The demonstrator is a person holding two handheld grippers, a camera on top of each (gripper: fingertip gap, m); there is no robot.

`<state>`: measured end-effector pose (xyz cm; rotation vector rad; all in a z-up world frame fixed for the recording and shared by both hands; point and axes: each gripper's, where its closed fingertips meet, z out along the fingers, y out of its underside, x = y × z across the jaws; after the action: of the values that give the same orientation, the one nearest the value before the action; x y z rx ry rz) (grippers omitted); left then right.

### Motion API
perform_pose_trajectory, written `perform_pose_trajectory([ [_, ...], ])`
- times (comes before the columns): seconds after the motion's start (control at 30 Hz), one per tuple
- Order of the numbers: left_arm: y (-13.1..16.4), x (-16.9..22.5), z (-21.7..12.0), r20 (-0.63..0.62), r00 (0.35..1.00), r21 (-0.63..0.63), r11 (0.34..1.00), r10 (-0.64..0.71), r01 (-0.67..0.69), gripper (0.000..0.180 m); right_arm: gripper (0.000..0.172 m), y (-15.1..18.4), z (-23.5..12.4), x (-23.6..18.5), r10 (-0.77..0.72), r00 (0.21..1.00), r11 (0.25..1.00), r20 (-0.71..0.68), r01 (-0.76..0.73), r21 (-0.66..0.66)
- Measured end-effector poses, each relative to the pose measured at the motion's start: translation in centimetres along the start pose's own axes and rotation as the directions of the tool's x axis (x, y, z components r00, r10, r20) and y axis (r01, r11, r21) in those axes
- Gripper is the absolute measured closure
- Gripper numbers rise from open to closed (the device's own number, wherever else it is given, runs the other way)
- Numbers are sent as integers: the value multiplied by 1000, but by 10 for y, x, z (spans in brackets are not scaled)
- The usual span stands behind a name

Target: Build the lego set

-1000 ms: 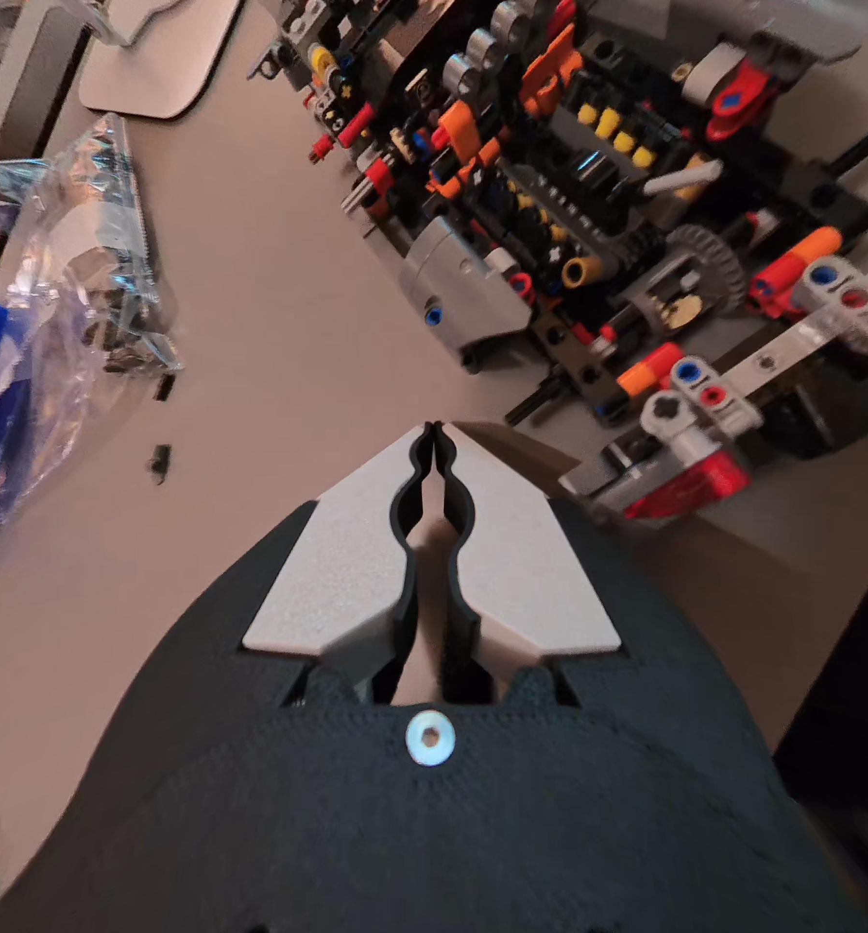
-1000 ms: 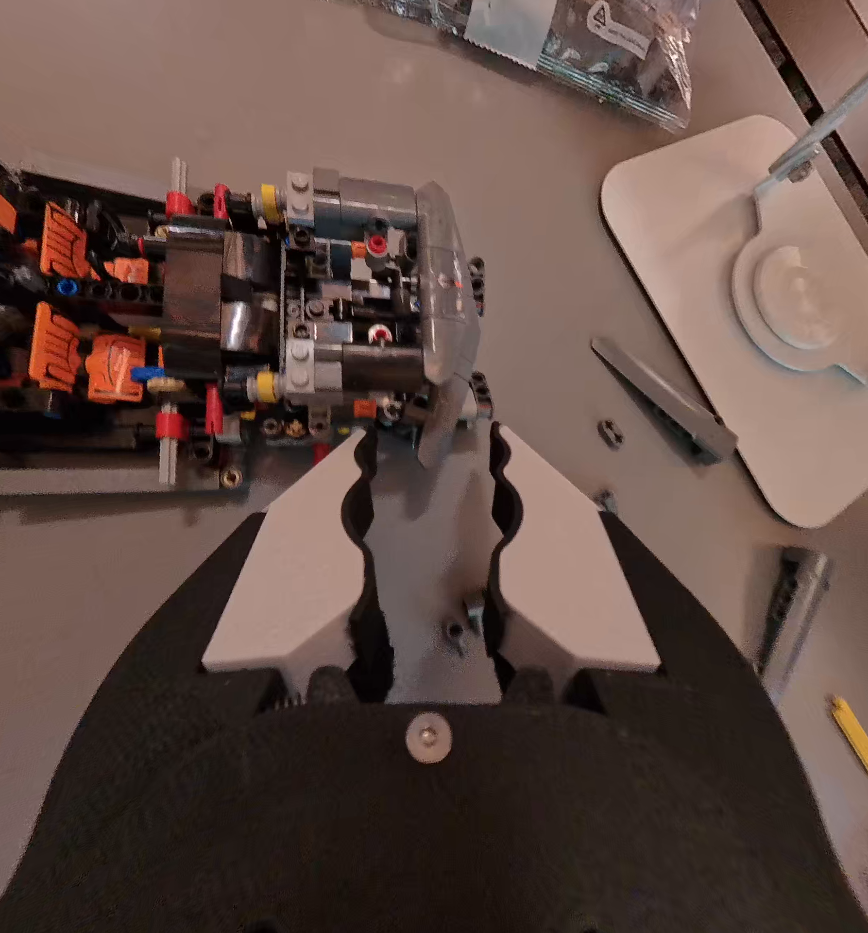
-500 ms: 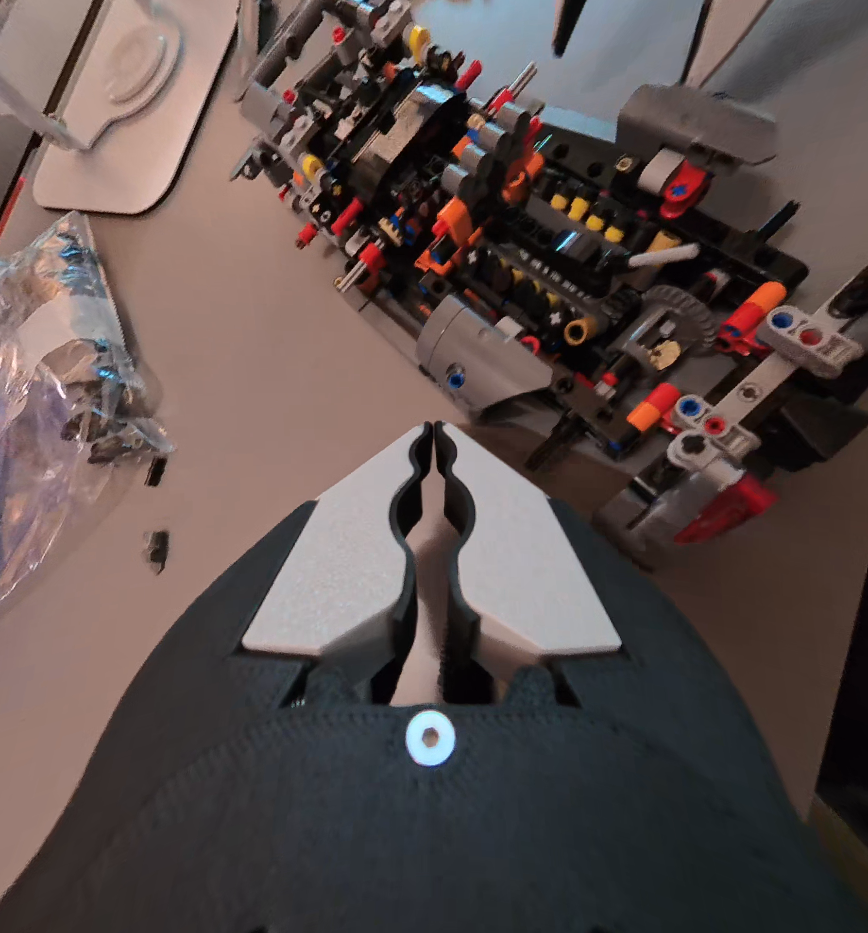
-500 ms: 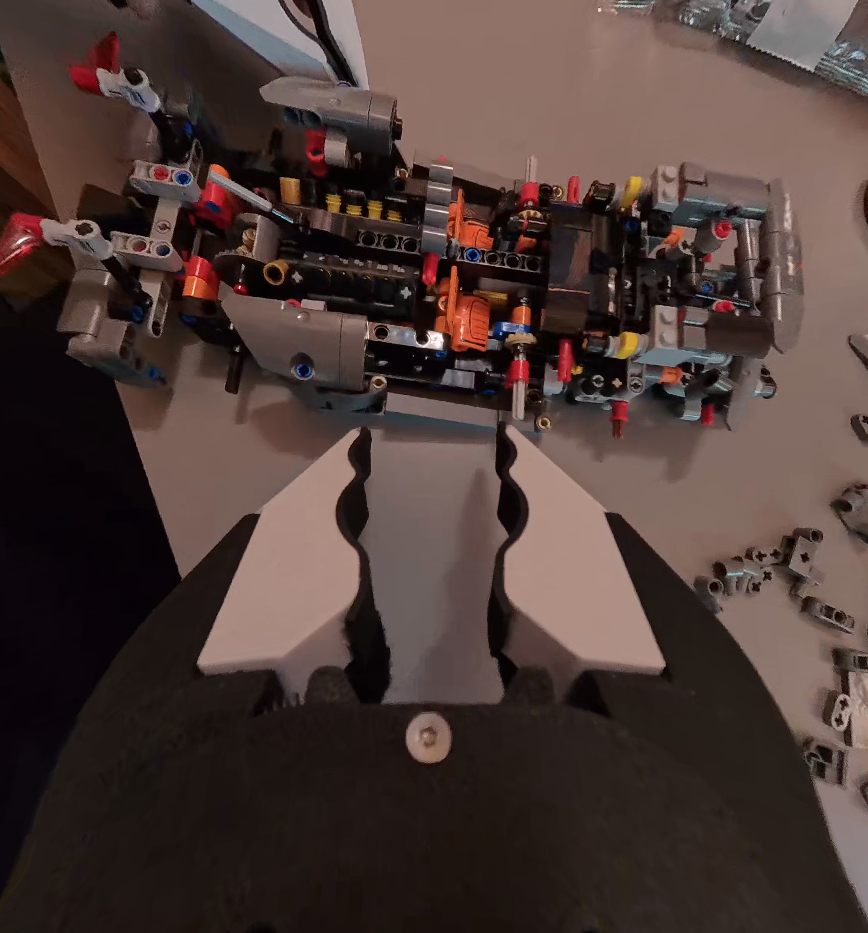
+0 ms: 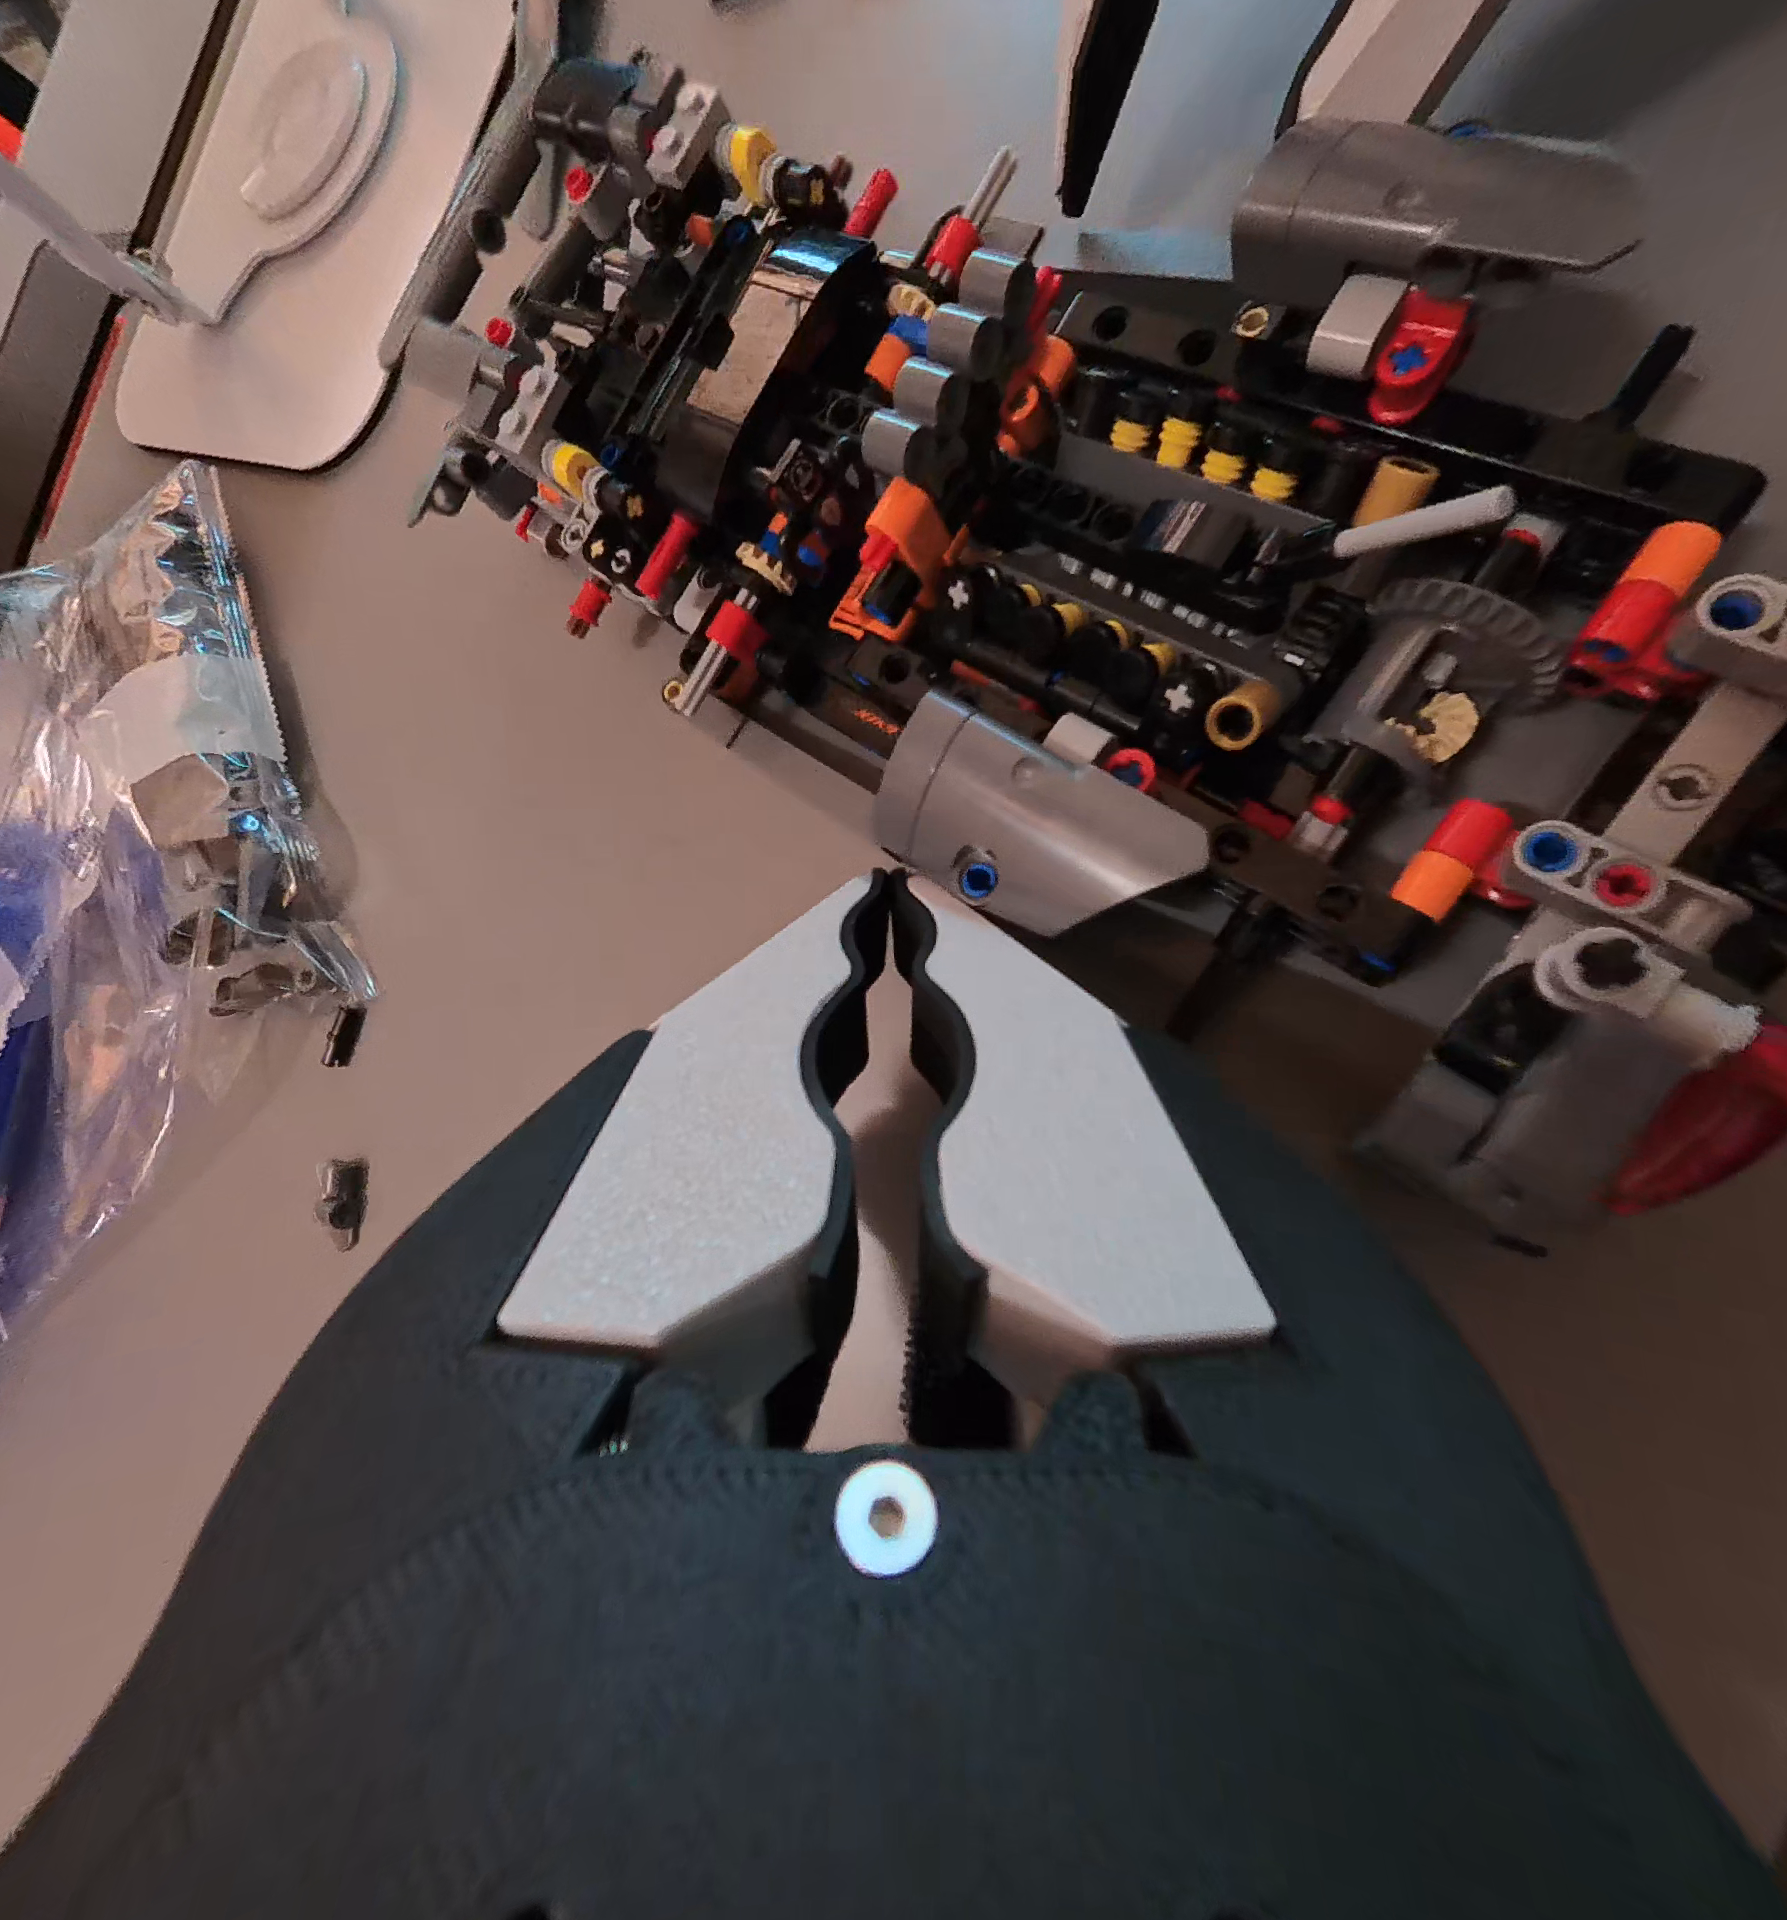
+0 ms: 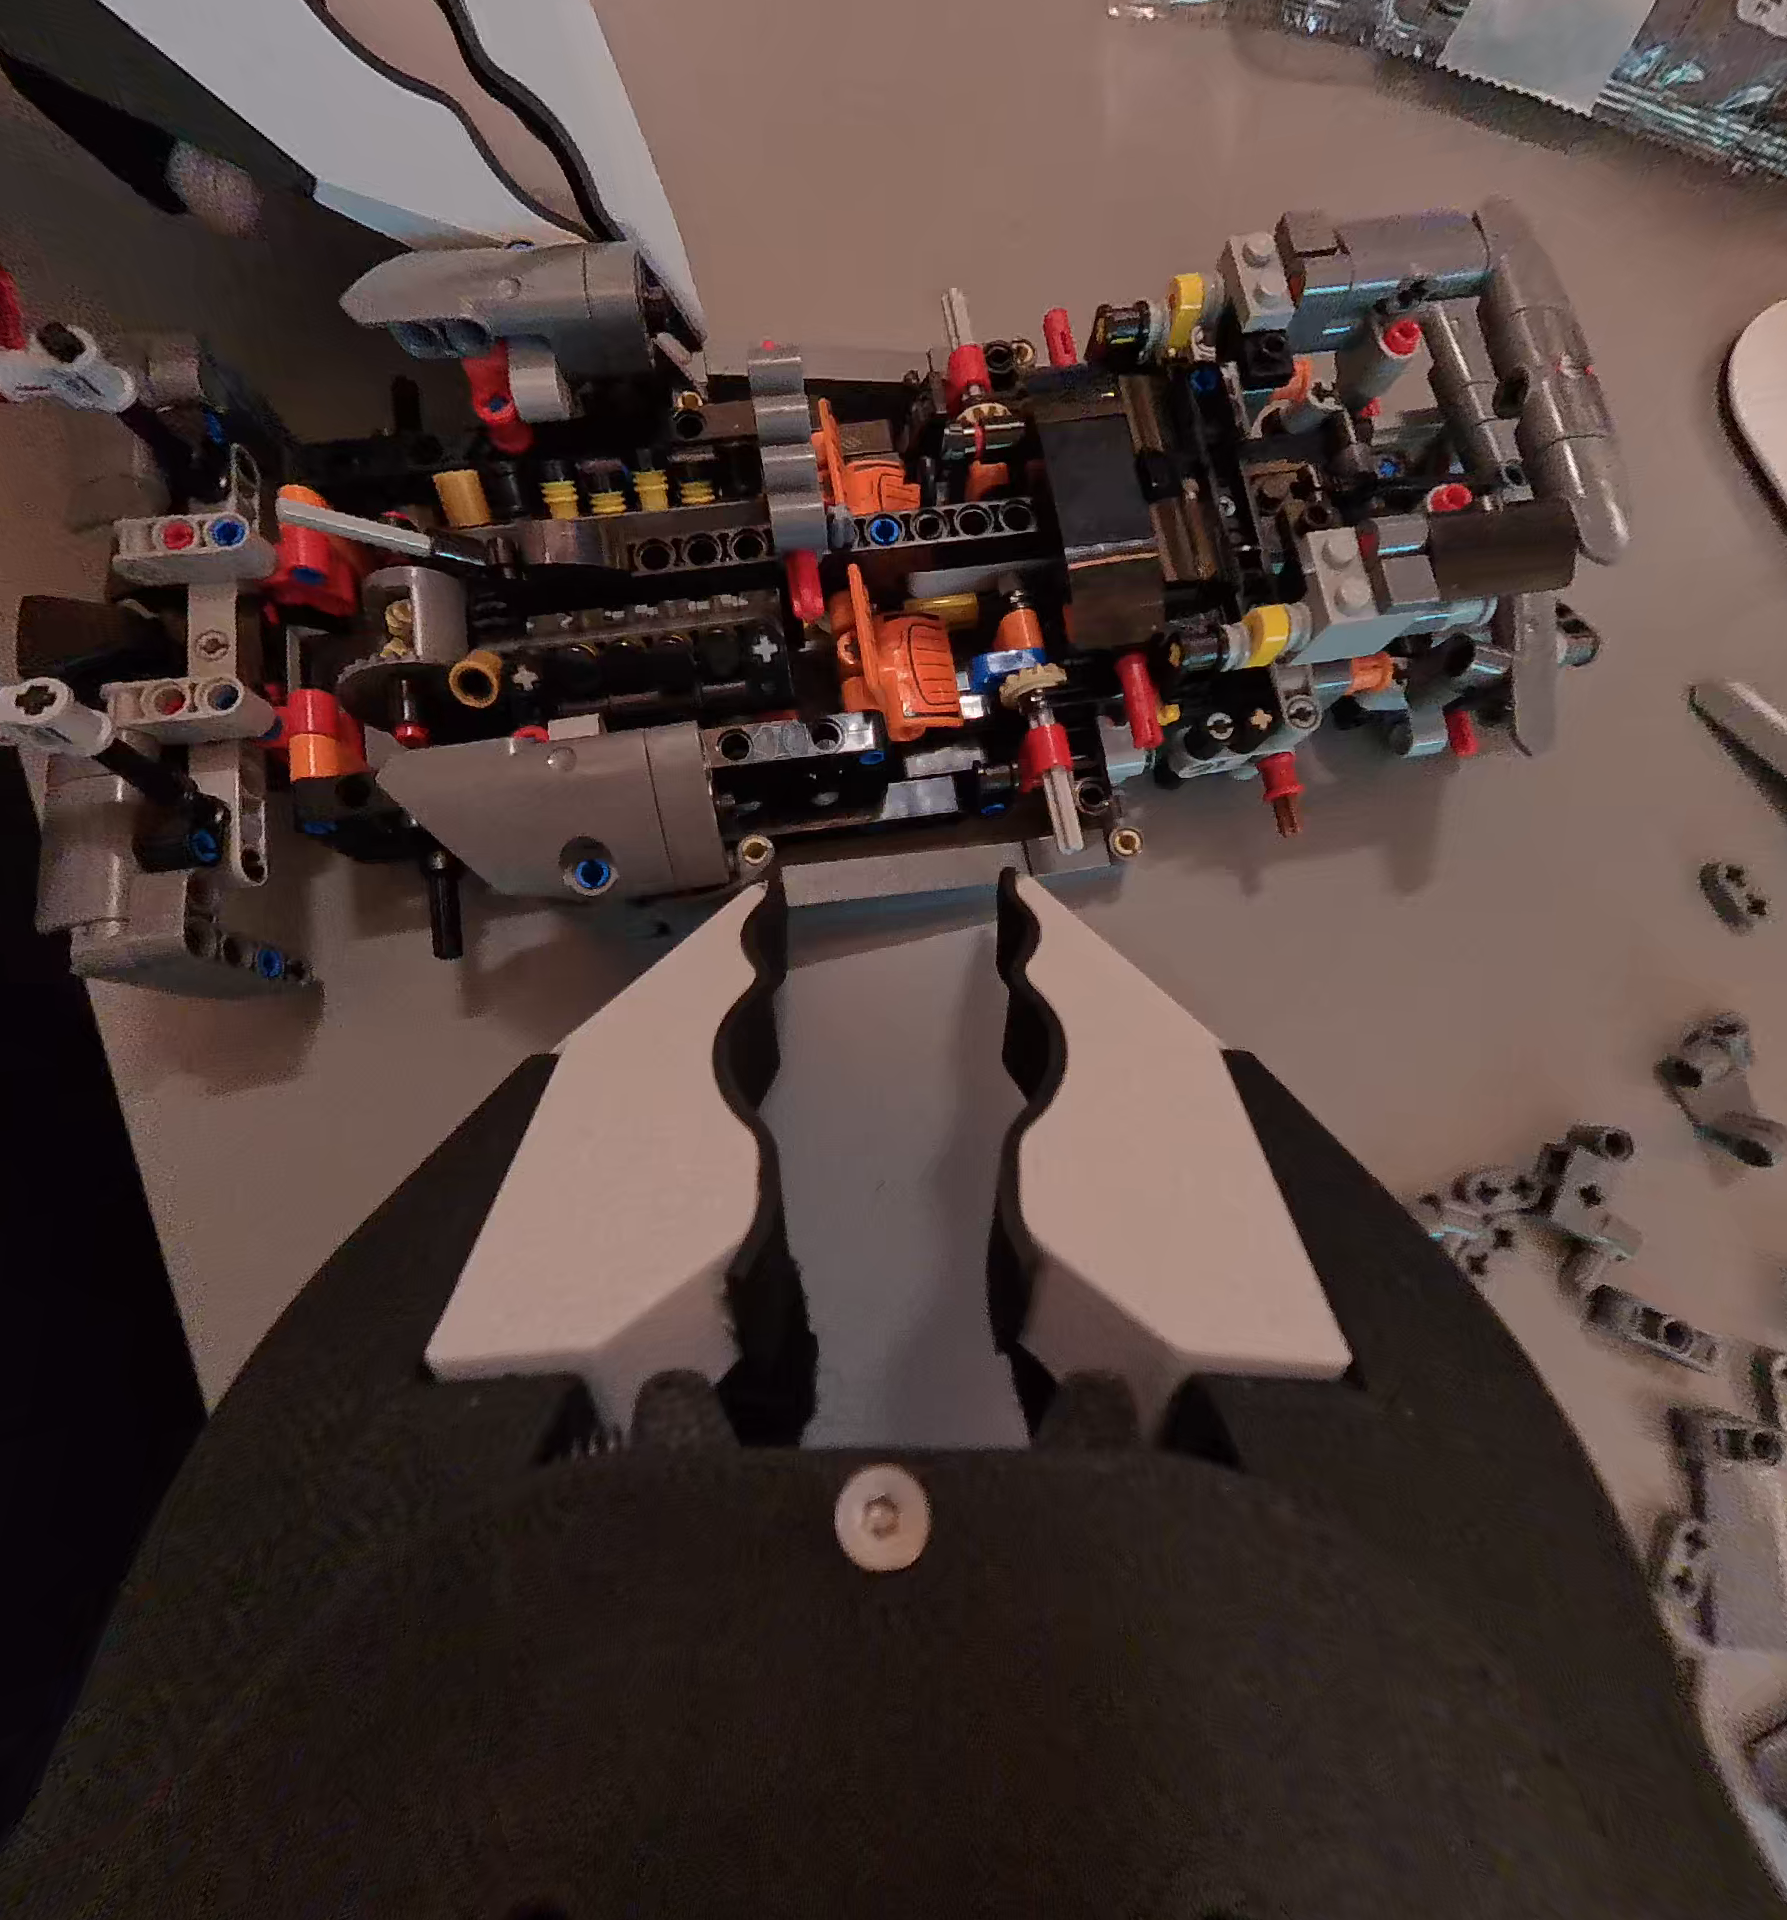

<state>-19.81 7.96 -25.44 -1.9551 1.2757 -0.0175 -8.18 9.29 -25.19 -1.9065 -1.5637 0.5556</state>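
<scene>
Grey table [image 6: 1284, 987] carries a part-built brick chassis [image 6: 868, 582]; loose grey connectors [image 6: 1595, 1247] lie unfitted at right. Left gripper [image 5: 889, 883] is clenched, empty, beside the model's grey panel [image 5: 1034, 831]. Right gripper [image 6: 889, 894] is released, near the chassis edge.

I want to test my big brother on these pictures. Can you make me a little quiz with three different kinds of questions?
1. True or false: the left tool has its fingertips shut, with nothing between them.
2. What colour is the pin in the grey panel nearest that tool: A red, B blue, C yellow?
3. Fill in: the right tool is ____, facing the brick-built model, with loose grey pieces to its right.

Key: 1 true; 2 B; 3 open.
</scene>
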Motion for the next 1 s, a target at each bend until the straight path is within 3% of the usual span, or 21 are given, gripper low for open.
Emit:
perform_pose_trajectory([
  [0.03,-1,0,1,6,1000,-4,1000,2,-2,180,133,0,0,3,-10,1000,1000,1,10,-2],
  [0.27,-8,2,6,45,999,-18,1000,-23,24,180,143,-1,2,26,-37,999,999,-10,37,3],
  [0.6,-11,0,3,90,995,23,999,-47,45,180,134,2,-6,37,-42,999,998,-34,43,35],
  [0.83,0,-4,-16,110,992,42,997,-68,64,180,132,20,-67,55,-64,990,995,-125,73,74],
  [1.0,5,3,-15,125,991,25,998,-53,50,180,142,60,-112,69,-37,989,999,-144,42,31],
])
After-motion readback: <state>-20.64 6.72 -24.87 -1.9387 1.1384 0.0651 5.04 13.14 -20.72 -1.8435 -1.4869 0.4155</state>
